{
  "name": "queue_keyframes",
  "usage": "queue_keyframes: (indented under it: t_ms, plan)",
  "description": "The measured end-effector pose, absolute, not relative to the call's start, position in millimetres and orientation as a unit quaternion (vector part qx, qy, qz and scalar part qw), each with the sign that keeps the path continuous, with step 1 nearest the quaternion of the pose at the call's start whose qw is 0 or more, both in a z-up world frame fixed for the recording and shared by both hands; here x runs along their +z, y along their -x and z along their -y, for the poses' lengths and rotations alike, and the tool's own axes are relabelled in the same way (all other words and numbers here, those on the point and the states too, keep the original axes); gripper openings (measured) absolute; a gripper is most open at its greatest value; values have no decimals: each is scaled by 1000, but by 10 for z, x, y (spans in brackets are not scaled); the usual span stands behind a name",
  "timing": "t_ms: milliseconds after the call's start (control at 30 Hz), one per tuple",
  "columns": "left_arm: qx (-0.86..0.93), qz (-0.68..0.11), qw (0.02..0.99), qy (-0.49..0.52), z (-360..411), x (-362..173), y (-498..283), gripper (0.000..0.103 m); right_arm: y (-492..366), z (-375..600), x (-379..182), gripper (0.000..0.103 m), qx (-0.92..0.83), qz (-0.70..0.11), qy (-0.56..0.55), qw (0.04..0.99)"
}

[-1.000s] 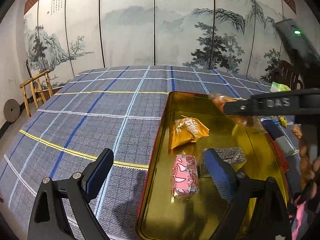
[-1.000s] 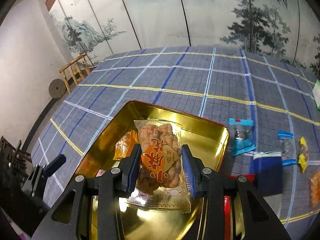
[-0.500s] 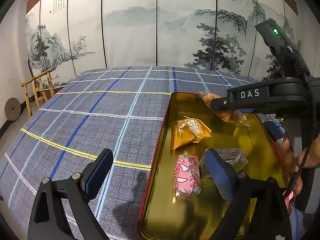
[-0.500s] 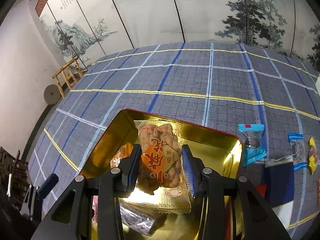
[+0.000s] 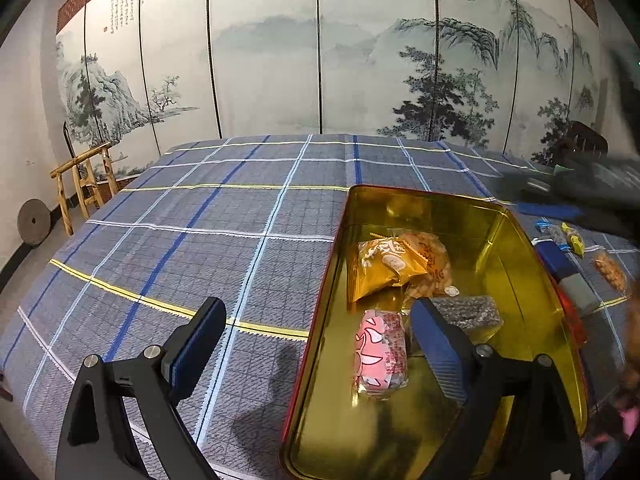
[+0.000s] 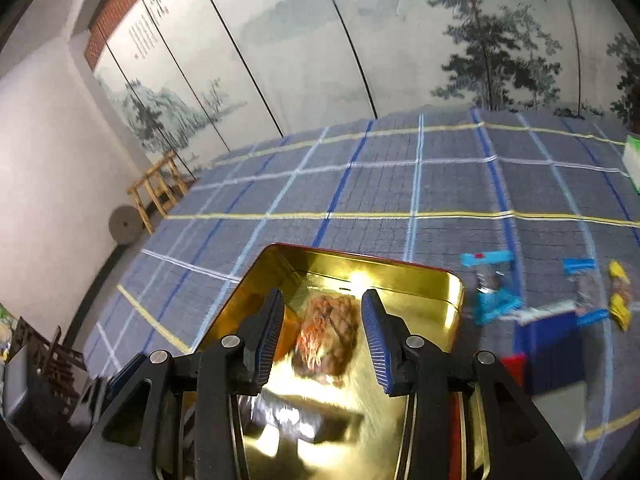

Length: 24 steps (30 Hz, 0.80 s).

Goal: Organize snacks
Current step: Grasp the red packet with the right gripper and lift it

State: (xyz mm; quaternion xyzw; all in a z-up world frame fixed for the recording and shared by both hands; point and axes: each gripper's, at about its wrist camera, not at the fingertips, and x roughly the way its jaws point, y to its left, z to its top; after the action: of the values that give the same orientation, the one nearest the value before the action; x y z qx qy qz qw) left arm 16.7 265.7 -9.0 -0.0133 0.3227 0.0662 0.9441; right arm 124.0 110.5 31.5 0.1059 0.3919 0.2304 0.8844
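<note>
A gold tin with a red rim (image 5: pixel 424 194) lies on the blue plaid cloth. Inside it are an orange pack (image 5: pixel 384 264), a pink pack (image 5: pixel 380 352), a dark pack (image 5: pixel 468 312) and a clear pack of fried dough twists (image 5: pixel 434 264). My left gripper (image 5: pixel 316 340) is open wide and empty, straddling the tin's left wall. My right gripper (image 6: pixel 322 320) hovers above the tin (image 6: pixel 360 256), jaws partly apart with nothing touching the pads. The dough-twist pack (image 6: pixel 328 332) lies below them on the tin floor. In the left wrist view the right gripper is a dark blur (image 5: pixel 592 184) at the far right.
Loose snacks lie on the cloth right of the tin: blue-ended packets (image 6: pixel 492 296), a yellow one (image 6: pixel 618 296) and a blue box (image 6: pixel 548 344). A green and white thing (image 6: pixel 632 160) sits at the far right edge. A wooden rack (image 5: pixel 86 176) stands past the table's left side.
The right gripper has let go of the dough-twist pack, which now rests in the tin by the orange pack, and has pulled up and away. The left gripper has not moved.
</note>
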Motion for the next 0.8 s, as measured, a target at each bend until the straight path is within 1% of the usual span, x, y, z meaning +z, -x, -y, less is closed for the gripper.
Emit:
queue_keyframes:
  t_ms: [133, 267, 367, 433, 533, 800]
  plan:
    - [70, -322, 944, 7, -2629, -89, -163, 91, -814, -609, 307, 42, 205, -375, -72, 901]
    - [73, -320, 945, 0, -2606, -87, -160, 91, -566, -7, 128, 42, 158, -400, -40, 902]
    - [75, -320, 944, -7, -2577, -84, -156, 92, -541, 209, 101, 42, 170, -411, -48, 894]
    - [78, -321, 944, -13, -2559, -88, -157, 92, -588, 177, 106, 42, 210, -423, -61, 879]
    - [80, -321, 943, -18, -2543, -90, -155, 93, -641, 28, 48, 42, 230, -432, -46, 871]
    - [74, -322, 944, -20, -2538, -92, -154, 94, -764, -245, -194, 42, 237, -456, -4, 858]
